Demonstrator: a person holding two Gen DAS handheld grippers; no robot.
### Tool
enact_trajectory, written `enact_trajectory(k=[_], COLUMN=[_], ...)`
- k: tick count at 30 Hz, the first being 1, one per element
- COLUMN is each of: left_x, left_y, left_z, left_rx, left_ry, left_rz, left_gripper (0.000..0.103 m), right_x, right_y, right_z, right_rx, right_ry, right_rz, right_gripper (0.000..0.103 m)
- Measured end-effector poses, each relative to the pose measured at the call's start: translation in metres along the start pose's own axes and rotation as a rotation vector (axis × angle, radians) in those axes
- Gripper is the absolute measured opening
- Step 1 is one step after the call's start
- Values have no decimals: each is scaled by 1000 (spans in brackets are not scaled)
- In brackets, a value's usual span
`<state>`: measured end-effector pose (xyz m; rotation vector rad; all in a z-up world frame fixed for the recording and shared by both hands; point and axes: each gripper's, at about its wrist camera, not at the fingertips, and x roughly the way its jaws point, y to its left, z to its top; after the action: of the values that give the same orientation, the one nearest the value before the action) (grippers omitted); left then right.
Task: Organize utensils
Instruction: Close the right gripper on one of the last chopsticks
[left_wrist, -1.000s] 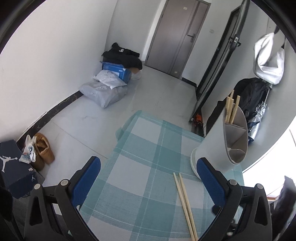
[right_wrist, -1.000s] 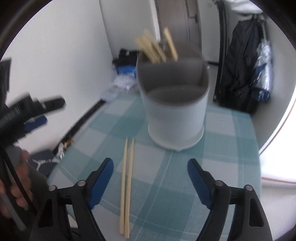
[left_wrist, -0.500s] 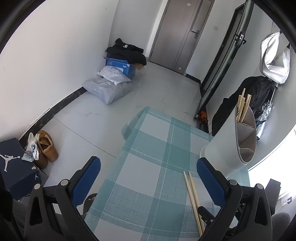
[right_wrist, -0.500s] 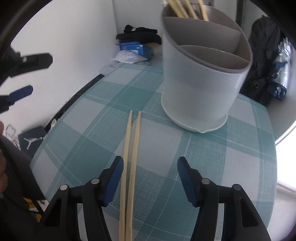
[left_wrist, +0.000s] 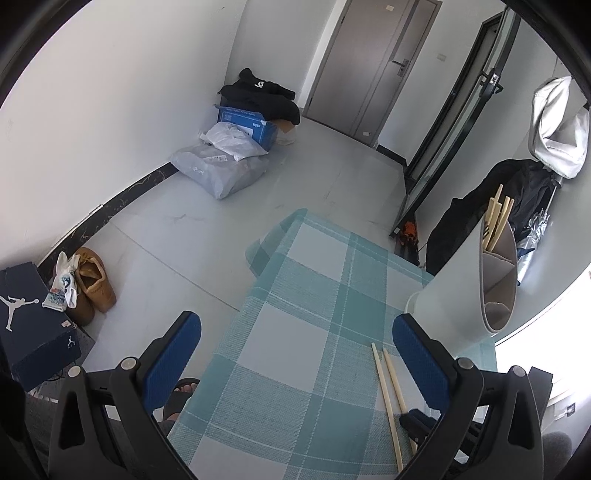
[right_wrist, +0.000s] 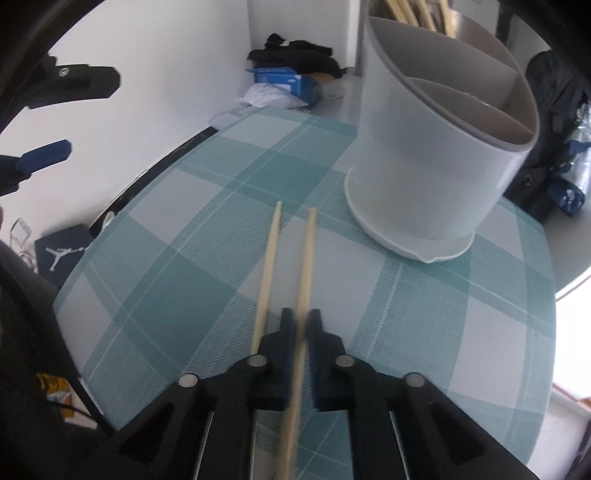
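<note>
Pinched between the blue pads of the right gripper (right_wrist: 301, 325) at lower centre of the right wrist view: one wooden chopstick (right_wrist: 305, 273), jaws narrowed right down onto it, its tip pointing up the frame toward the utensil holder (right_wrist: 436, 158). Just left of it, lying loose on the checked tablecloth (right_wrist: 177, 280), a second chopstick (right_wrist: 269, 266), close alongside but outside the grip. Judged step: pick-up of the first loose stick, grasp made, lift not yet begun. Next move likely calls for raising the stick clear of the cloth, tipping it upright, and dropping it into the far compartment at the top of the frame where other chopsticks (right_wrist: 417, 16) already stand; care needed not to drag the neighbour along. Holder close ahead at upper right, so little run-up before its rim; some open cloth between stick tips and its base. Table edge curving down the left side and across the right, floor beyond. Left gripper (left_wrist: 295, 350) spread wide and empty in its own view, hovering over the cloth's left edge, well apart from the holder at far right.
</note>
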<state>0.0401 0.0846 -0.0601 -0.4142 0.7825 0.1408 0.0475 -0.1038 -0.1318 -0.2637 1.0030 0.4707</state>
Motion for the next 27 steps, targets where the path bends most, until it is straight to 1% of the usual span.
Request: enact_trajectory(k=[4,13,16,18,20,23,24,25,27], left_x=[-1,-2,-1,0,0,-1,-1,-1,0], left_y=[3,7,6,6,7,6,6,6,8], left_z=[0,2,2,2,2,1,1,1,1], left_rx=[-19,-49,-54,-58,-63,-57,-52,-49,-49], left_ry=[7,15,27,33,36,33,32,32,34], left_rz=[-7,-25,-34,-38,-45,-50,-46,-43,-36], left_gripper=[102,102,102,102,102,102,102,102,102], right_x=[-5,-32,-40,-42,-42,-36,-31,-25,-18], right_y=[1,-21,-27,-31,-33,-32,-30,-29,-27], right_z=[-6,-38,-46,-46,-44,-32,-27,-22,-12], right_rx=[1,54,73,70,50,34,28,22,2], right_ry=[45,188,219,223,234,236,235,236,227], right_rz=[28,75,91,90,78,85,84,81,70], right_gripper=[5,5,9,9,11,12,15,20,20])
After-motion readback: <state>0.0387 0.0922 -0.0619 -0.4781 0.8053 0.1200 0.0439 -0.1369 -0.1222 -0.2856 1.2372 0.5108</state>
